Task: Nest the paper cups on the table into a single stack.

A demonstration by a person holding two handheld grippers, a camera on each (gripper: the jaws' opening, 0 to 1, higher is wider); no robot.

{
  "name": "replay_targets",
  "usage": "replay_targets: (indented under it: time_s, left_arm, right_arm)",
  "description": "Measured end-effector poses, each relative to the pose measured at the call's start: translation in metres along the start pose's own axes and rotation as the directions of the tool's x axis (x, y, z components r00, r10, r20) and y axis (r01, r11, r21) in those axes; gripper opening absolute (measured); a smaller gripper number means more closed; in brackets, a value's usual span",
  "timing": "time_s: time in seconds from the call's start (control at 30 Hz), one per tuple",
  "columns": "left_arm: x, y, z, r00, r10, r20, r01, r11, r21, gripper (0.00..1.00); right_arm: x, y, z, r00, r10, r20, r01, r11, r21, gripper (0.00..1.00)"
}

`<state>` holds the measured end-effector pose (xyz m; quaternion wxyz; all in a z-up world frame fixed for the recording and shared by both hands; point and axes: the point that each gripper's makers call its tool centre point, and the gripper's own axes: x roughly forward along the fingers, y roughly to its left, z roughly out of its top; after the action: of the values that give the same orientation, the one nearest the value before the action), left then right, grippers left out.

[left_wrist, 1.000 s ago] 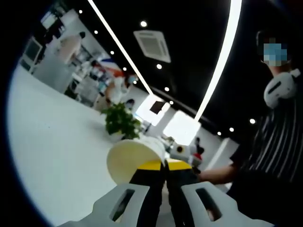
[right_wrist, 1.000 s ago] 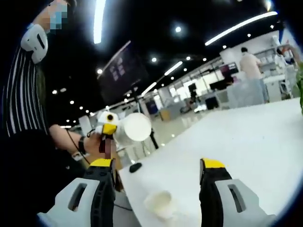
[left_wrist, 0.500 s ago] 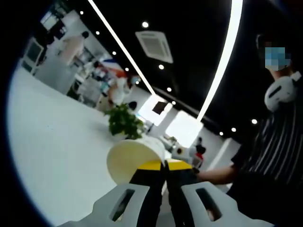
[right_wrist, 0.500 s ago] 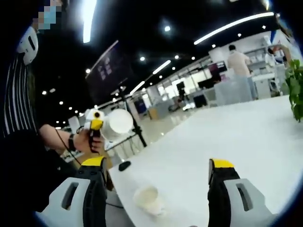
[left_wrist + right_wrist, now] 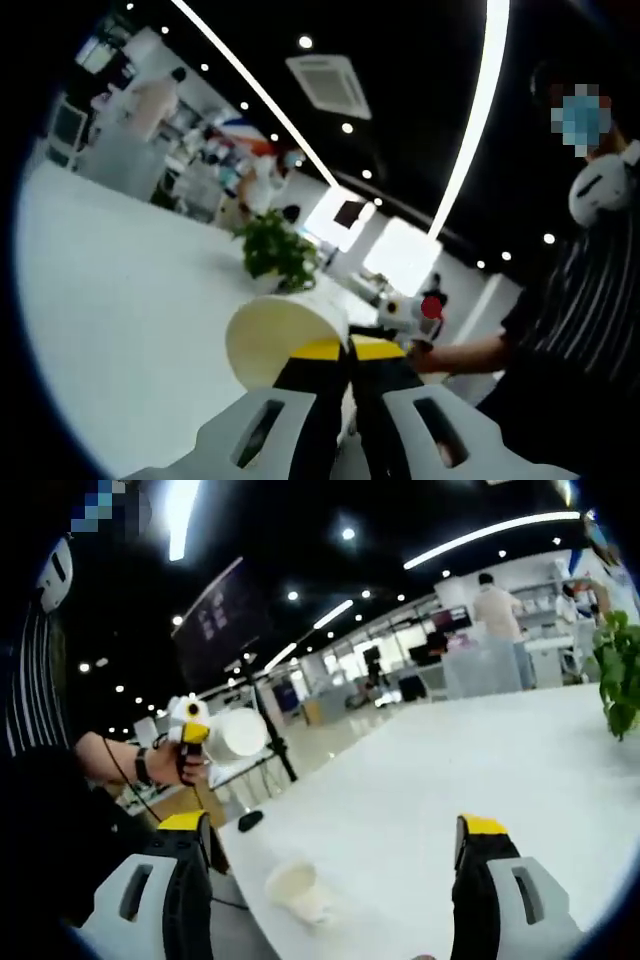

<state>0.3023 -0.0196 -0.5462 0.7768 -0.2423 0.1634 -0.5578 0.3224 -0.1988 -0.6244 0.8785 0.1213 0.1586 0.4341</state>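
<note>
In the left gripper view my left gripper is shut on the rim of a white paper cup, held tilted in the air with its mouth toward the camera. The right gripper view shows that same left gripper at the left, raised in a hand, with the held paper cup pointing right. My right gripper is open, its yellow-tipped jaws wide apart over the white table. A second paper cup lies on its side near the table's near corner, between the jaws and nearer the left one.
A potted green plant stands further along the table; its leaves also show at the right edge. A small dark object lies at the table's edge. A person in a striped shirt holds the grippers. People and desks are far behind.
The right gripper view has shifted: the lying cup now sits further left and lower between the jaws, and the plant has come in at the right. The left gripper still holds its cup.
</note>
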Motion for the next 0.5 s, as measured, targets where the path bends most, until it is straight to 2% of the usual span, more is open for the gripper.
replay_targets:
  time_s: [0.1,0.17,0.27,0.33,0.4,0.5]
  left_arm:
    - [0.000,0.005,0.001,0.999,0.035,-0.030,-0.034,0.999,0.009,0.00]
    - [0.001,0.007,0.000,0.996,0.053,-0.067,-0.050,0.997,0.053,0.00]
    - [0.002,0.006,-0.002,0.992,0.064,-0.110,-0.056,0.995,0.077,0.00]
    - [0.002,0.009,-0.006,0.982,0.097,-0.161,-0.078,0.990,0.120,0.00]
    - [0.001,0.012,-0.013,0.968,0.130,-0.216,-0.103,0.986,0.131,0.00]
    - [-0.001,0.015,-0.022,0.952,0.147,-0.270,-0.102,0.980,0.173,0.00]
  right_arm:
    - [-0.003,-0.004,0.000,1.000,-0.018,0.002,0.018,1.000,0.000,1.00]
    - [-0.004,-0.007,-0.001,1.000,-0.028,-0.003,0.028,1.000,-0.005,1.00]
    - [-0.004,-0.012,-0.002,0.999,-0.049,-0.019,0.048,0.998,-0.032,1.00]
    - [-0.004,-0.013,-0.004,0.998,-0.056,-0.032,0.054,0.997,-0.053,1.00]
    - [-0.003,-0.014,-0.004,0.998,-0.053,-0.035,0.051,0.997,-0.052,1.00]
    - [-0.003,-0.018,-0.007,0.997,-0.067,-0.050,0.063,0.996,-0.070,1.00]
